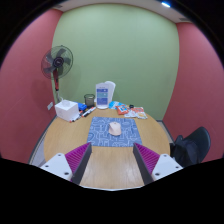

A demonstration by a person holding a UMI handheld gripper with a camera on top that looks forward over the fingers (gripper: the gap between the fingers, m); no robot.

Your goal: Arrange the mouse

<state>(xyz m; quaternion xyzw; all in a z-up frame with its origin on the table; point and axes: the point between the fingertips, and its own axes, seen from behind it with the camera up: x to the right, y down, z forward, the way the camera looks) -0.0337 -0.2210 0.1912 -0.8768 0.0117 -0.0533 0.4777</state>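
A pale pinkish mouse (pixel 115 128) lies on a blue patterned mouse mat (pixel 111 132) in the middle of a wooden table (pixel 110 162). My gripper (pixel 112 158) is held above the table's near part, well short of the mat. Its two fingers with magenta pads (pixel 77 156) are spread wide apart, with only bare table between them. The mouse is beyond the fingers, roughly centred between them.
A white box (pixel 67 109), a dark cup (pixel 89 100) and a white-and-blue jug (pixel 105 94) stand at the table's far left. Small items (pixel 135 112) lie at the far right. A standing fan (pixel 57 64) is left of the table, a black chair (pixel 192 146) at the right.
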